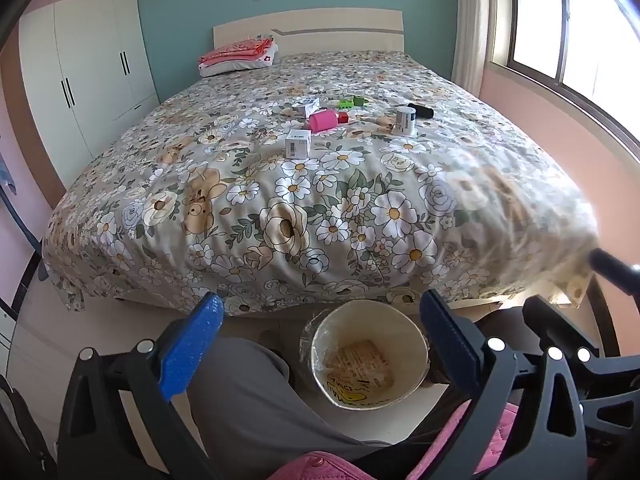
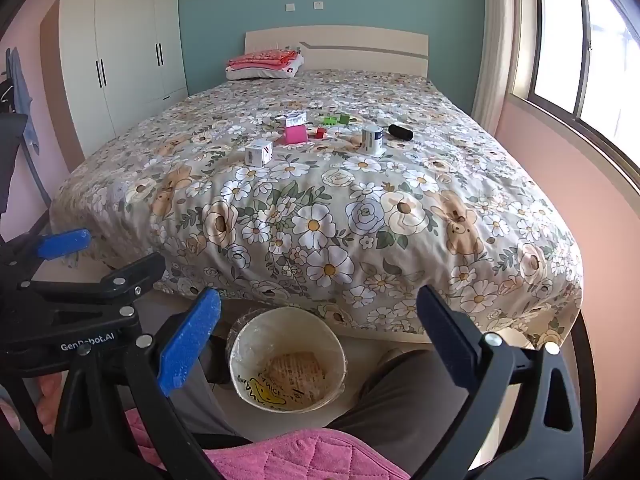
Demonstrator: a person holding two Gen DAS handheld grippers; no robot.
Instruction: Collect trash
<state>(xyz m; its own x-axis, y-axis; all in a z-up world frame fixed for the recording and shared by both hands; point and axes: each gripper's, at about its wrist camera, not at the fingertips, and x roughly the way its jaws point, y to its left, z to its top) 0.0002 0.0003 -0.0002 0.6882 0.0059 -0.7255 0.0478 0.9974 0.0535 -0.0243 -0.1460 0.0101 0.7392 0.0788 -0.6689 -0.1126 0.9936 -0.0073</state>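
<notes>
Broadly, the floral bed (image 2: 320, 208) filled both views. At lower centre stood the trash bin (image 2: 286, 364), on the floor between the person's knees. Both the left gripper (image 1: 320, 340) and right gripper (image 2: 318, 334) held their jaws wide, empty. Mid-frame on the bed lay a white box (image 2: 259, 153), pink container (image 2: 295, 134) and white can (image 2: 372, 140).

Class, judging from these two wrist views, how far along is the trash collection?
Barely begun. Done: nothing clearly; the bin on the floor holds only what looks like a printed sheet. In hand: nothing; the left gripper and right gripper are both open. Left: the white box, pink container, can and other small items on the bed.
</notes>
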